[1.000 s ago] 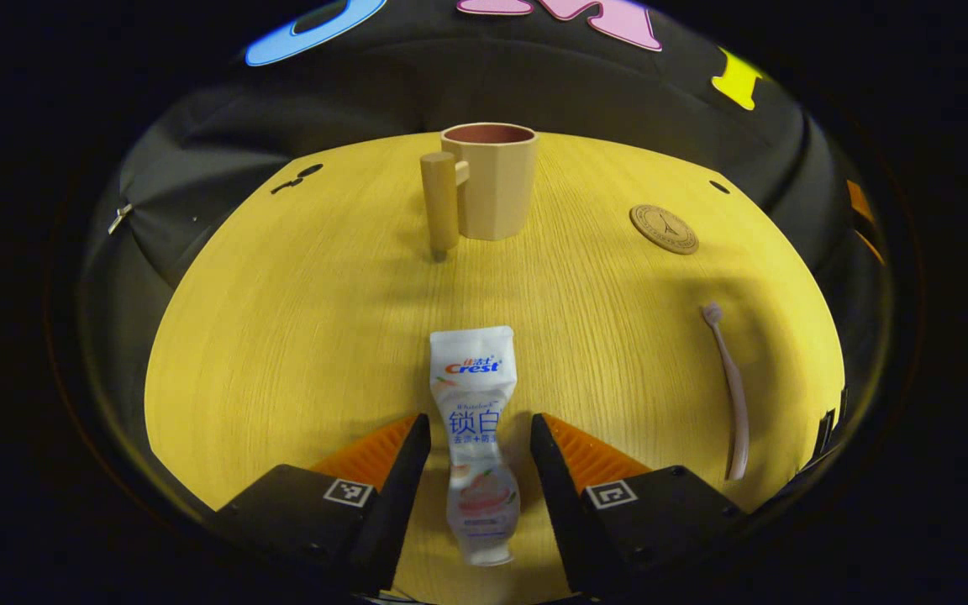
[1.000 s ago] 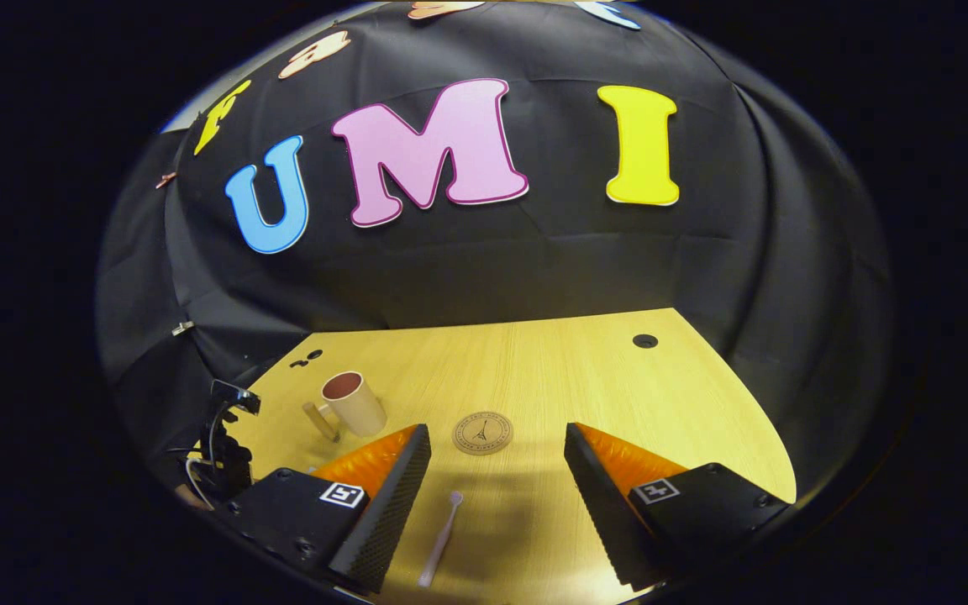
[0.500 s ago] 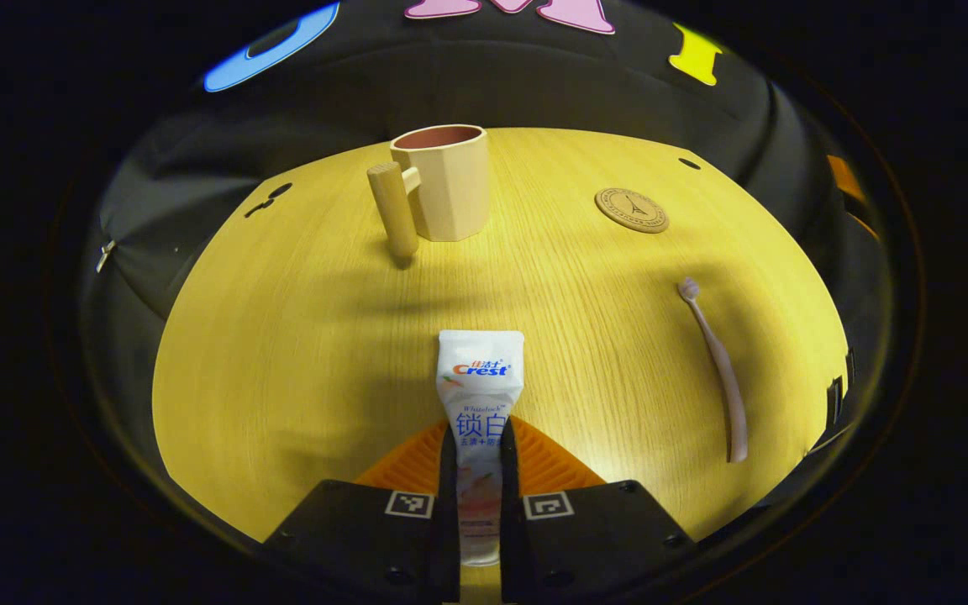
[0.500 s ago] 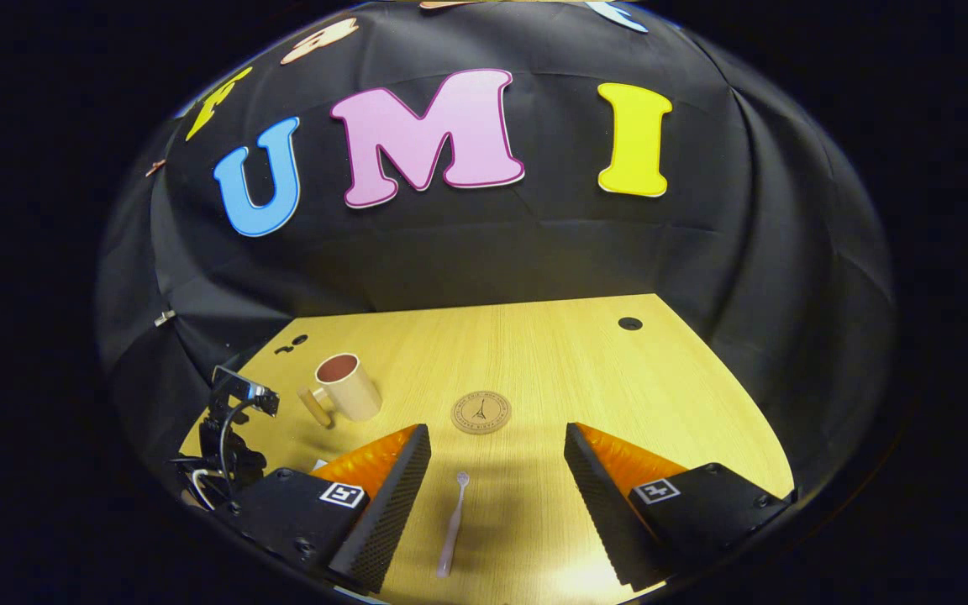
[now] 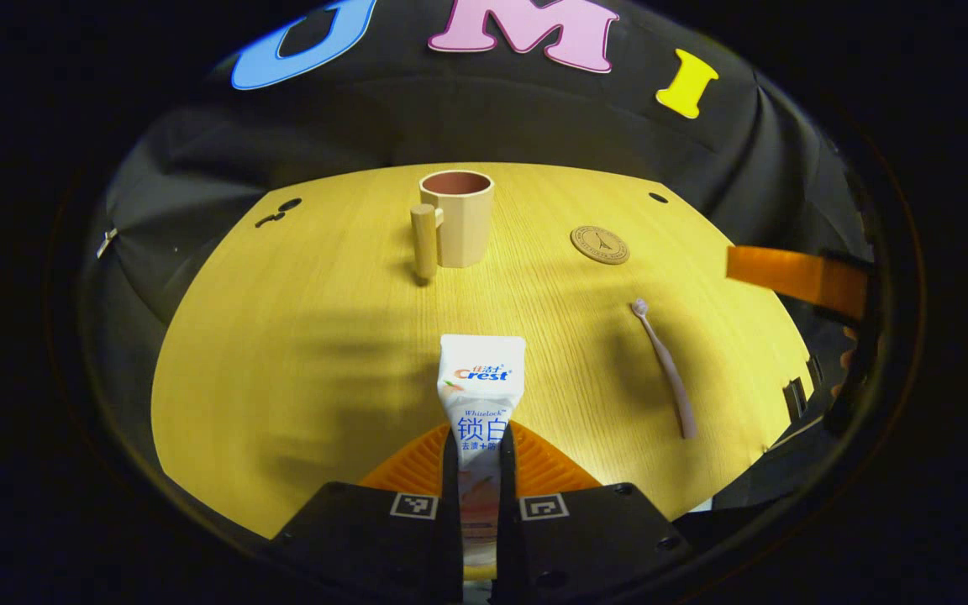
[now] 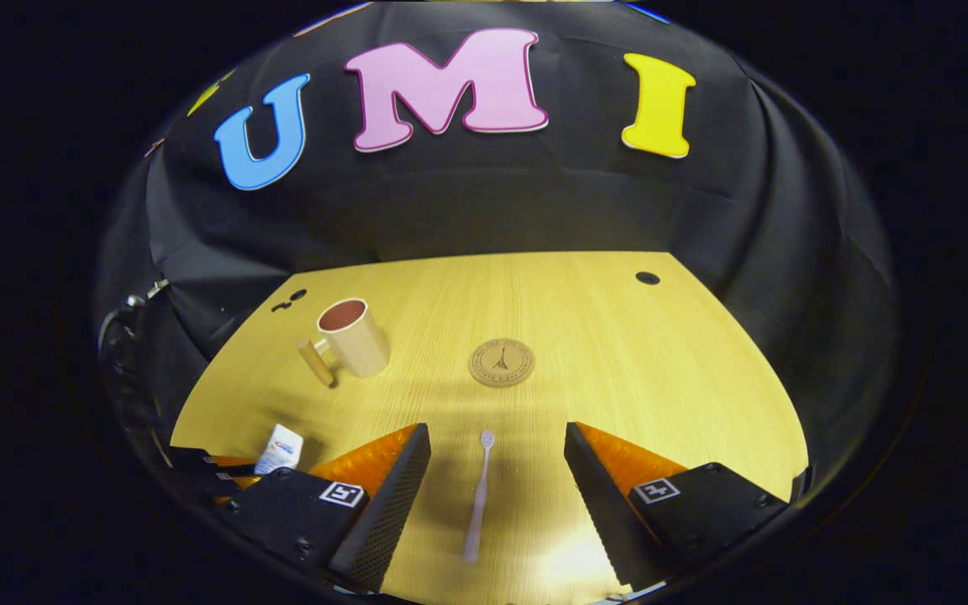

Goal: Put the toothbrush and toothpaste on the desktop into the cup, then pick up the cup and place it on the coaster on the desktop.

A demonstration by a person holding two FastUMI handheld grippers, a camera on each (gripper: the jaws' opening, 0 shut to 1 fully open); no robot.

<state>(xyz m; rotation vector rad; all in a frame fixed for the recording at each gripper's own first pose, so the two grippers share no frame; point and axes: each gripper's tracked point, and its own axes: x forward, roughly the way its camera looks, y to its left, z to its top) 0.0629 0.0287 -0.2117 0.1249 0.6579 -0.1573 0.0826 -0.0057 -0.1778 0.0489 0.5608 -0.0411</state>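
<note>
Your left claw [image 5: 479, 470] is clamped on the toothpaste tube [image 5: 481, 395]. Your right claw [image 6: 497, 479] is spread apart over the toothbrush [image 6: 479, 496] lying on the tabletop [image 6: 618, 353]. Cup [image 6: 353, 338] and coaster [image 6: 501, 362] stand apart.

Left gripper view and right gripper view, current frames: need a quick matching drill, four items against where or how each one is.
Items:
1. white toothpaste tube
2. pale pink toothbrush
3. beige handled cup
4. round brown coaster

States:
A. standing upright, nothing inside
B. lying flat between the open right gripper fingers
C. clamped in the left gripper
D. bare on the wooden desktop, nothing on it

Pairs: 1-C, 2-B, 3-A, 4-D
</note>
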